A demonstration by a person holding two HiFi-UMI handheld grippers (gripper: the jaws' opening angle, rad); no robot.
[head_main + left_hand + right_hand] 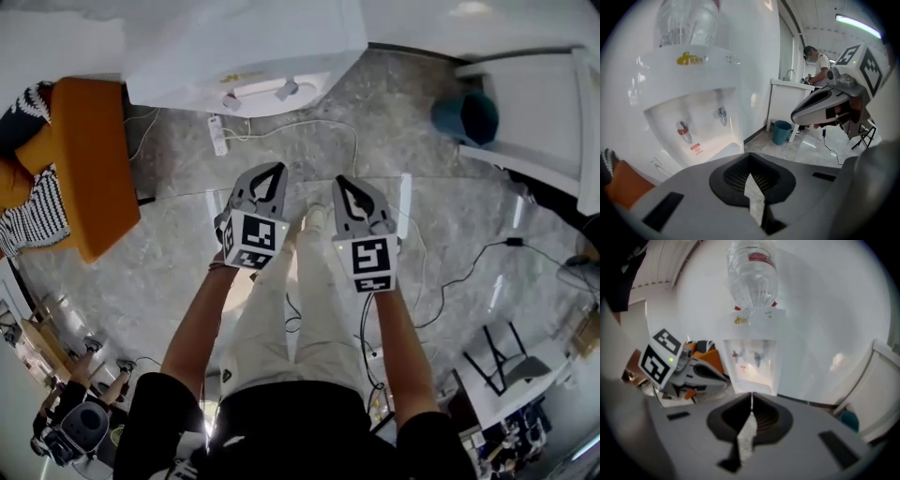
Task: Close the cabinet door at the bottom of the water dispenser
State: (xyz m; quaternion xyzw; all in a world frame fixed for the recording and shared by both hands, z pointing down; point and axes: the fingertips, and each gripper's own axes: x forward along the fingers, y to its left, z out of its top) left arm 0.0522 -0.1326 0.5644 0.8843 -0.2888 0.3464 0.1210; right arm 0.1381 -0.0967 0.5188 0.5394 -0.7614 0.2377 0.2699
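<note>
Now left gripper (278, 169) + right gripper (340, 180) closed; 1 water dispenser (272, 42).

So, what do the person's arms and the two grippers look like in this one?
The left gripper and right gripper are matching grey tapering shells with black lining inside the jaws. Each carries a white cube printed with black square markers. The person wears a black short-sleeved top, so the forearms are bare.

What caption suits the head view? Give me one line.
Shut, empty left claw and right claw side by side, facing the dispenser, bin at right.
</note>
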